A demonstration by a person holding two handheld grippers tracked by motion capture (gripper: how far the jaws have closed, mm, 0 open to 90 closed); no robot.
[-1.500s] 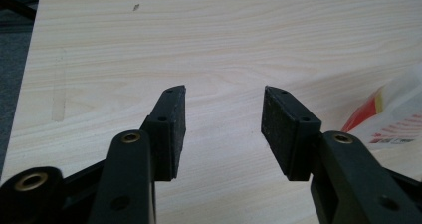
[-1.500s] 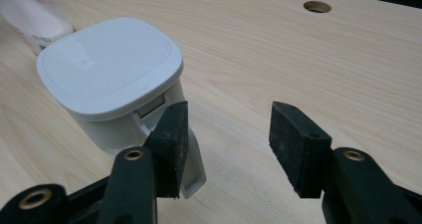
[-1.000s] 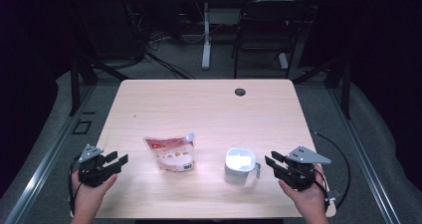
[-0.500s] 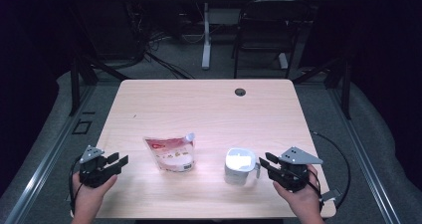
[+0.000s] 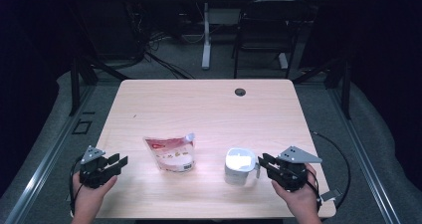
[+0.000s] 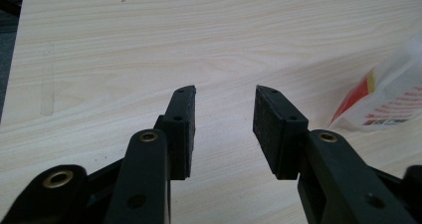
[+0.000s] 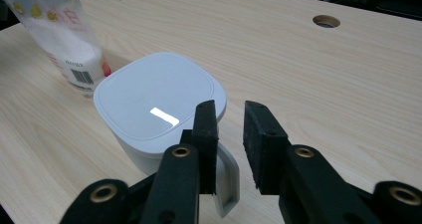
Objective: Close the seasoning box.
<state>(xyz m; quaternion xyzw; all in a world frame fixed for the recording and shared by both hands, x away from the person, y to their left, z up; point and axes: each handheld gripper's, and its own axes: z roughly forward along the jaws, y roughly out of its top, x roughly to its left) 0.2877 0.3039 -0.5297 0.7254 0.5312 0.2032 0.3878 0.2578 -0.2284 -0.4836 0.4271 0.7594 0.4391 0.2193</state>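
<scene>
- At the table's (image 5: 209, 104) near right, right gripper (image 5: 262, 163) sat just beside the white cup (image 5: 240, 166), jaws pointed at its handle (image 7: 226, 181).
- Right gripper view: handle was between the two pads, left pad (image 7: 206, 134) against or nearly against it, right pad (image 7: 259, 139) clear with a gap. No squeeze yet, so jaws counted as parted; they had just been closing.
- Cup stood upright on the tabletop with a flat square-ish lid (image 7: 159, 102), glare spot on top.
- Pouch (image 5: 171, 152) lay flat near the table's middle front, left of the cup, apart from it. Red-and-white print, barcode end faced the cup in the right gripper view.
- Left gripper (image 5: 117, 163) was at the near left edge, held in the left hand (image 5: 89, 196), pointed toward the pouch but well short of it.
- Left gripper view: jaws apart over bare wood, nothing between them; they had just been closing too. Pouch corner (image 6: 393, 97) showed off to the right.
- Right hand (image 5: 298, 199) held its gripper low, near the front edge.
- Cable hole (image 5: 240, 92) sat at the far edge, well away from everything.
</scene>
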